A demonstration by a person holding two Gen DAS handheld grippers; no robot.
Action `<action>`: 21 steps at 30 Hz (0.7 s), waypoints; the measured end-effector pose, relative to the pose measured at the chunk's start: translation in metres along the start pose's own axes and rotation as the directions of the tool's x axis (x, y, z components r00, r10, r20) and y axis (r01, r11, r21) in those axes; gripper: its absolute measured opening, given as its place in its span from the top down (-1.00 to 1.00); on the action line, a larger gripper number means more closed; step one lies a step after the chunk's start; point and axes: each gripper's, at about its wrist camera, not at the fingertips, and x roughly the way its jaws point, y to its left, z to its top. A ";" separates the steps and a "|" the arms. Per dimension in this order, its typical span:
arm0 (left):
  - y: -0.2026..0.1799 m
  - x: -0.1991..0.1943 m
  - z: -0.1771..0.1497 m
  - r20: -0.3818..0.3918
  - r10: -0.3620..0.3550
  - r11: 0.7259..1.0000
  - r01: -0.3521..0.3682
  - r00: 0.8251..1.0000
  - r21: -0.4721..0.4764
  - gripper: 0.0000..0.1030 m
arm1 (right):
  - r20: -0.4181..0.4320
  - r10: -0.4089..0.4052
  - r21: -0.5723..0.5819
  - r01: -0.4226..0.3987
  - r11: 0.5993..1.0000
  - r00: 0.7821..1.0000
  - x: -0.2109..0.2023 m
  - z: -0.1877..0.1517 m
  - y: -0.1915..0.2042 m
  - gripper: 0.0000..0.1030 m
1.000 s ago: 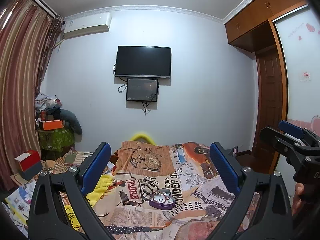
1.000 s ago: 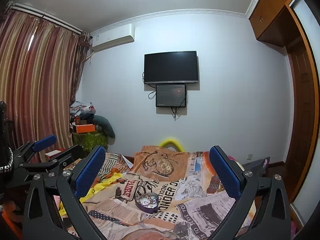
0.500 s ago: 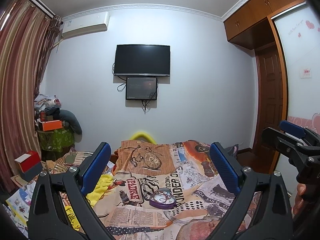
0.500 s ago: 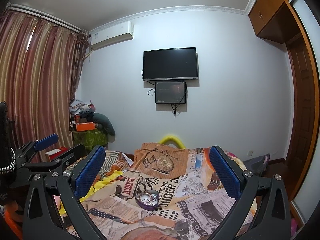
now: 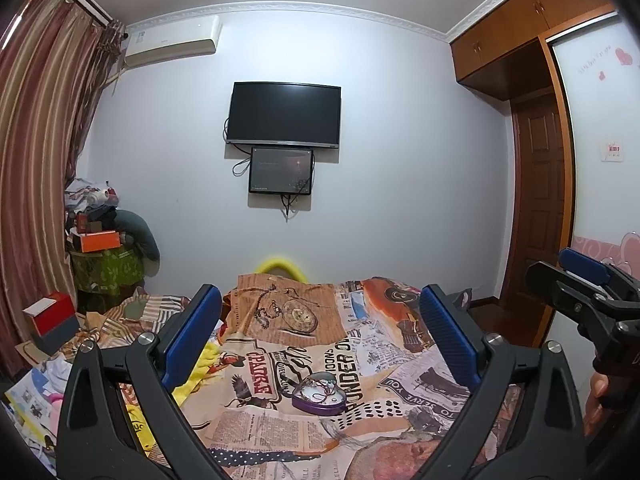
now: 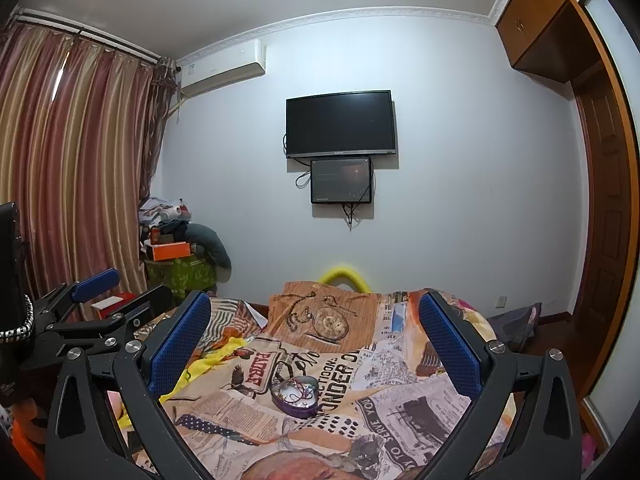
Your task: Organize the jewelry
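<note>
A purple heart-shaped tin (image 5: 318,395) with tangled jewelry inside lies open on the newspaper-print bedspread (image 5: 360,360). It also shows in the right wrist view (image 6: 295,395). My left gripper (image 5: 320,336) is open and empty, held above the bed well short of the tin. My right gripper (image 6: 314,340) is open and empty, also above and short of the tin. The right gripper shows at the right edge of the left wrist view (image 5: 588,288). The left gripper shows at the left edge of the right wrist view (image 6: 96,300).
A wall TV (image 5: 285,115) and a smaller screen (image 5: 280,171) hang ahead. Striped curtains (image 6: 72,168) and a cluttered pile with an orange box (image 5: 100,240) stand at left. A wooden door (image 5: 540,208) and wardrobe are at right. A yellow cloth (image 5: 200,372) lies on the bed's left.
Both views have tilted down slightly and drawn a little nearer the bed. The tin sits a bit more centred between the fingers. Both grippers stay open.
</note>
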 end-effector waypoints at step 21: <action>0.004 0.003 -0.001 -0.012 -0.037 0.999 0.036 0.999 -0.014 -0.93 | 0.002 -0.007 0.007 0.007 1.000 1.000 0.002 -0.001 -0.002 -1.00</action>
